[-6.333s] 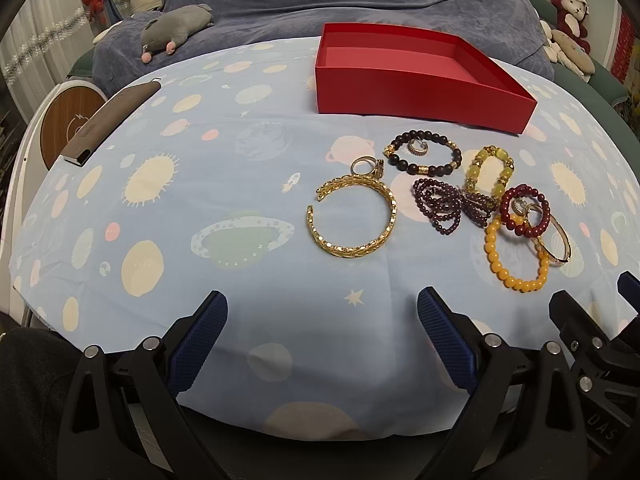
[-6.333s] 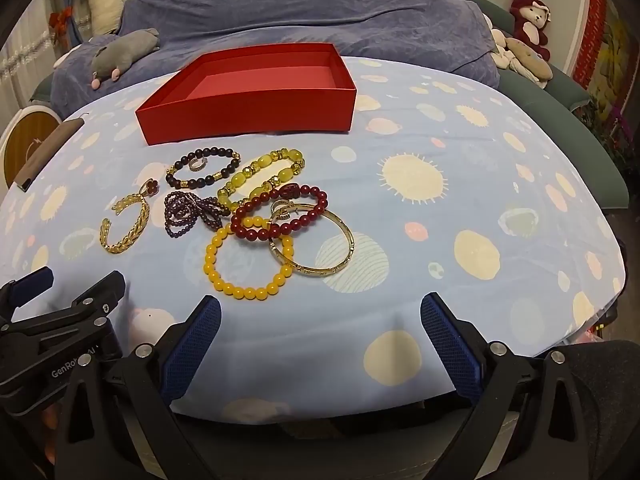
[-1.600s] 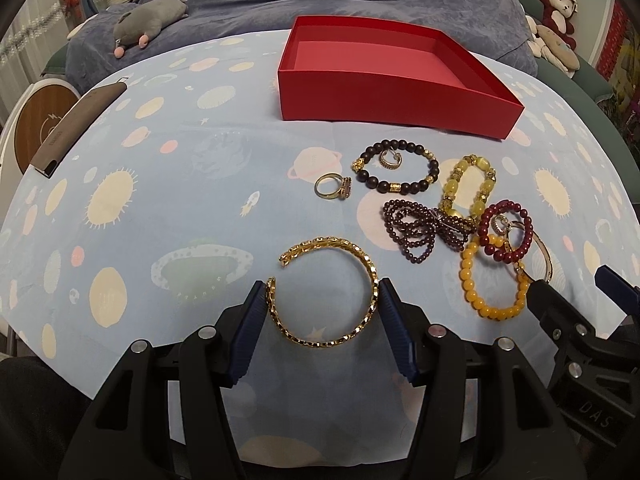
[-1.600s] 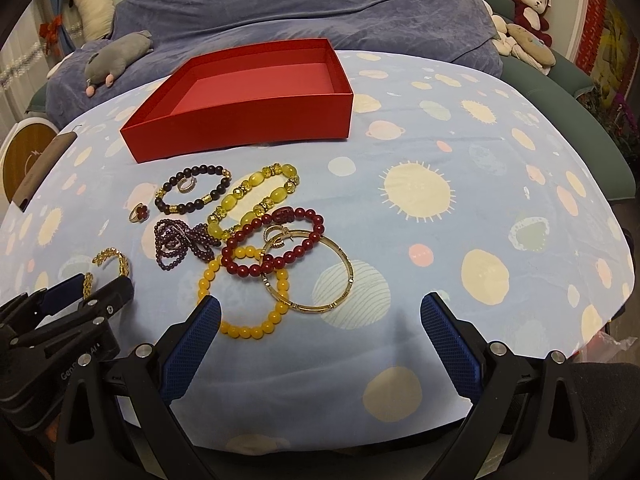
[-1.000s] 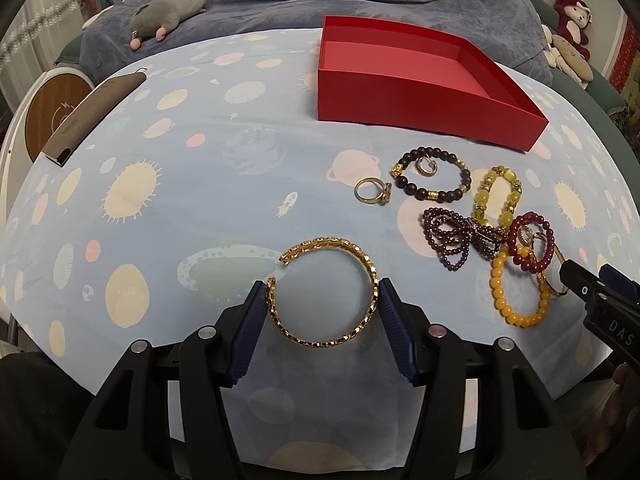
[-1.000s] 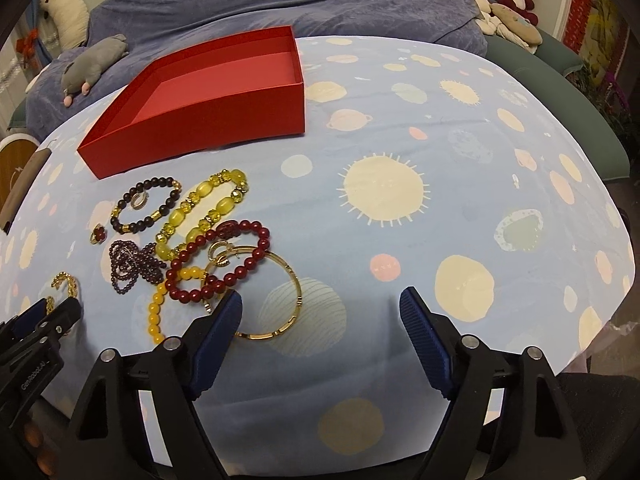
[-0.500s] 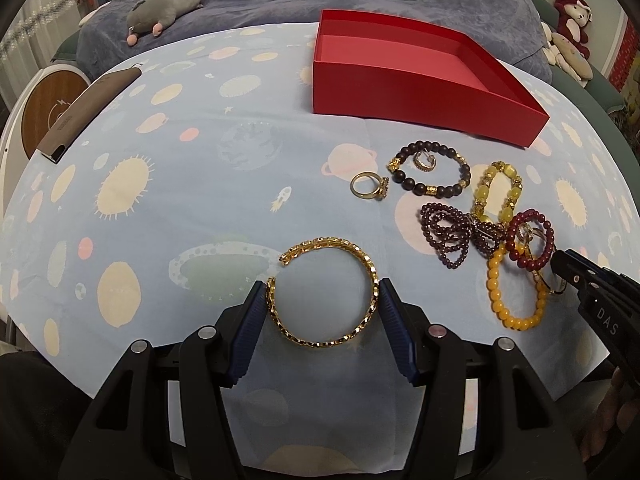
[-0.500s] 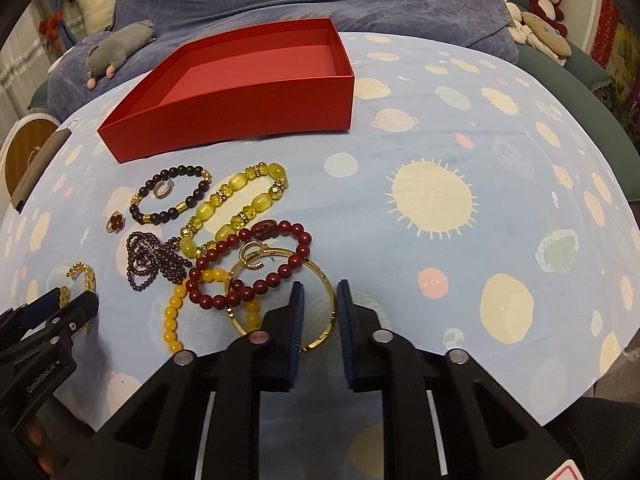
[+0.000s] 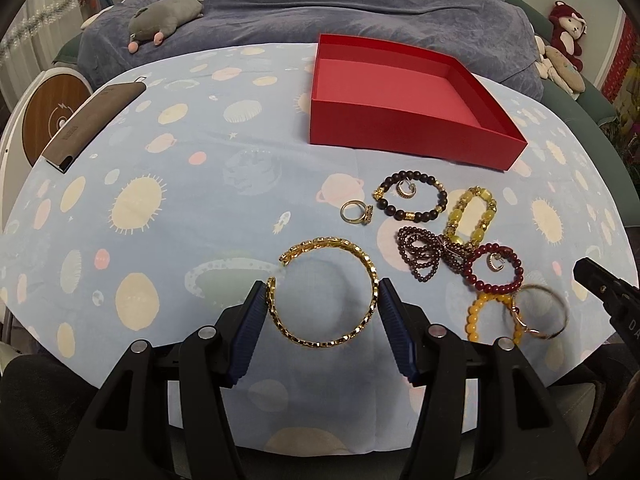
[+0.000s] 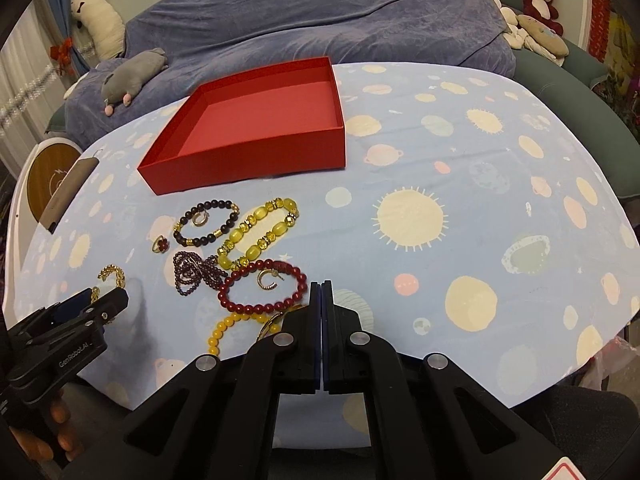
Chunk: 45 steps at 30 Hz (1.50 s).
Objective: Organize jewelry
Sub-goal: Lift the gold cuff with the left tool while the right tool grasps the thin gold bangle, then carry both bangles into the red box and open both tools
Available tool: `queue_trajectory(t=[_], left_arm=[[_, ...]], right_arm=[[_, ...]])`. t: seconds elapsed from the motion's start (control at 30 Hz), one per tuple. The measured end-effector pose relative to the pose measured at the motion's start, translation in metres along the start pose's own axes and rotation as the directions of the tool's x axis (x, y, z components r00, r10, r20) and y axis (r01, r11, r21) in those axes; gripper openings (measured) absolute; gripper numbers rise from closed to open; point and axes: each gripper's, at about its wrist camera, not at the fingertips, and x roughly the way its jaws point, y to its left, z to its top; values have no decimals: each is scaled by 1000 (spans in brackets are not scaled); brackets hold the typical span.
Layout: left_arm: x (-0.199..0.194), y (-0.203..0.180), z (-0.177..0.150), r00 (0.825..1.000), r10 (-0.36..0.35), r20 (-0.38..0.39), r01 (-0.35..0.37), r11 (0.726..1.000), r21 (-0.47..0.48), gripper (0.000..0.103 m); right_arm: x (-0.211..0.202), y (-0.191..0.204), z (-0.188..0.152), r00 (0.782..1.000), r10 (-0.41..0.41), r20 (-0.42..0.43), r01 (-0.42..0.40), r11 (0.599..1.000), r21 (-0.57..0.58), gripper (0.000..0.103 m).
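Note:
My left gripper is shut on a gold chain cuff, one blue pad on each side, just above the cloth. From the right wrist view, the left gripper and the cuff sit at the lower left. My right gripper is shut on a thin gold bangle, which looks blurred and raised. Only a sliver of the bangle shows beside the fingers. The right gripper enters at the right edge. The red box stands empty at the back.
On the cloth lie a dark bead bracelet, a ring, a yellow stone bracelet, a garnet strand, a red bead bracelet and orange beads. A brown case lies far left.
My right gripper came down over the thin bangle, shut its jaws on it and rose a little. The bangle has shifted off the orange beads. The left gripper still holds the cuff.

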Motion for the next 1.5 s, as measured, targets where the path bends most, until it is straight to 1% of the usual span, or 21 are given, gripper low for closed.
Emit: queue_trajectory(t=[0.1, 0.2, 0.27, 0.3, 0.33, 0.37, 0.4, 0.47, 0.53, 0.73, 0.8, 0.87, 1.03, 1.17, 1.23, 1.33, 1.5], left_arm=[[-7, 0, 3, 1000, 0, 13, 0, 1000, 5, 54], [-10, 0, 6, 1000, -1, 20, 1, 1000, 2, 54], [-10, 0, 5, 1000, -4, 19, 4, 1000, 1, 54], [-10, 0, 5, 1000, -4, 17, 4, 1000, 2, 54], [-9, 0, 4, 1000, -5, 13, 5, 1000, 4, 54], [-8, 0, 3, 1000, -6, 9, 6, 1000, 5, 54], [-7, -1, 1, 1000, -8, 4, 8, 1000, 7, 54], [-4, -1, -2, 1000, -7, -6, 7, 1000, 9, 54], [-2, -2, -4, 1000, -9, -14, 9, 1000, 9, 54], [1, -3, -7, 1000, -7, -18, 8, 1000, 13, 54], [2, -2, -7, 1000, -8, -21, 8, 1000, 12, 54], [3, -2, -7, 1000, -6, -24, 6, 1000, 11, 54], [3, -2, -7, 1000, -7, -23, 7, 1000, 12, 54], [1, -4, -4, 1000, -11, -18, 11, 1000, 17, 54], [0, -5, 2, 1000, -13, -13, 13, 1000, 21, 54], [-2, -9, 19, 1000, -23, -2, 23, 999, 28, 54], [1, -21, 73, 998, -40, 59, 36, 997, 61, 54]], right_arm=[[-5, 0, 7, 1000, -9, 12, 9, 1000, -13, 1], [3, 1, 5, 999, -20, -27, 19, 999, -41, 1], [8, 1, -3, 998, -28, -54, 26, 999, -41, 9], [11, 0, -8, 997, -24, -71, 22, 999, -37, 23], [12, -1, -13, 997, -17, -81, 15, 999, -28, 43], [13, -1, -19, 996, -15, -85, 13, 1000, -20, 51], [15, 0, -23, 996, -14, -90, 12, 1000, -24, 55], [21, 3, -27, 994, -8, -112, 4, 999, -34, 56], [28, 7, -30, 992, -9, -129, 4, 999, -41, 60], [45, 10, -37, 984, -31, -175, 22, 998, -53, 61], [46, 11, -37, 985, -34, -171, 24, 998, -60, 60], [46, 11, -38, 986, -42, -164, 30, 997, -71, 57], [44, 9, -37, 987, -24, -158, 15, 998, -60, 56], [31, 10, -28, 993, -13, -117, 7, 998, -55, 56], [24, 11, -18, 996, 4, -94, -8, 999, -49, 56], [17, 14, 7, 998, 21, -52, -24, 998, -60, 56], [22, 20, 74, 998, 52, 20, -50, 995, -88, 56]])
